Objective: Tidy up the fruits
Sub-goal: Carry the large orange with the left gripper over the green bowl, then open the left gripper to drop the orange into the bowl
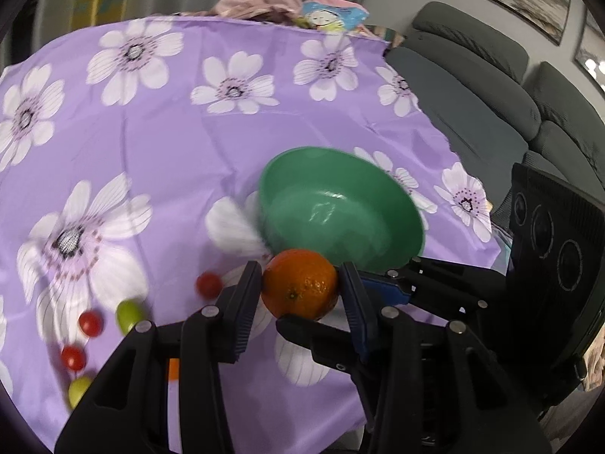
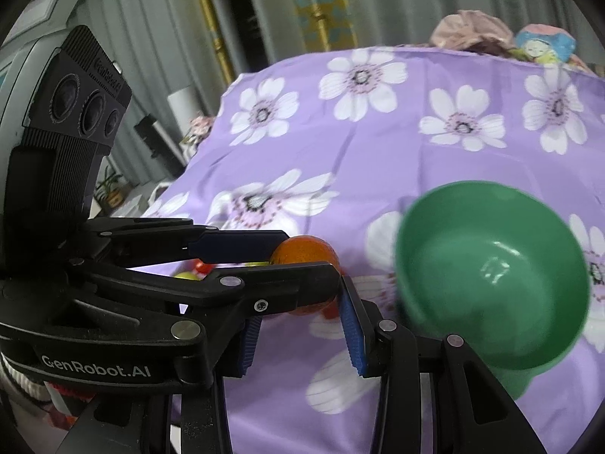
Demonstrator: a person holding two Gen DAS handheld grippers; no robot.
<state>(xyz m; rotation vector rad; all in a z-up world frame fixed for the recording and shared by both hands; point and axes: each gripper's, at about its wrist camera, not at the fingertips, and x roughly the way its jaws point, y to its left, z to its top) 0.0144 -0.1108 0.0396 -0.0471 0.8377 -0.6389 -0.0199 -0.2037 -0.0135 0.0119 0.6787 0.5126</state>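
Observation:
My left gripper [image 1: 300,283] is shut on an orange [image 1: 300,283] and holds it just in front of the near rim of a green bowl [image 1: 340,208], which is empty. In the right wrist view the left gripper [image 2: 302,265] comes in from the left with the orange [image 2: 302,249] between its fingers. My right gripper [image 2: 298,325] is open and empty, just below the left one and left of the bowl [image 2: 495,283]. It also shows in the left wrist view [image 1: 372,287] behind the orange.
A purple flowered cloth [image 1: 170,143] covers the table. Three red cherry tomatoes [image 1: 90,323] and two small green fruits [image 1: 128,316] lie at the near left. A grey sofa [image 1: 491,94] stands to the right, clutter [image 1: 283,3] at the far edge.

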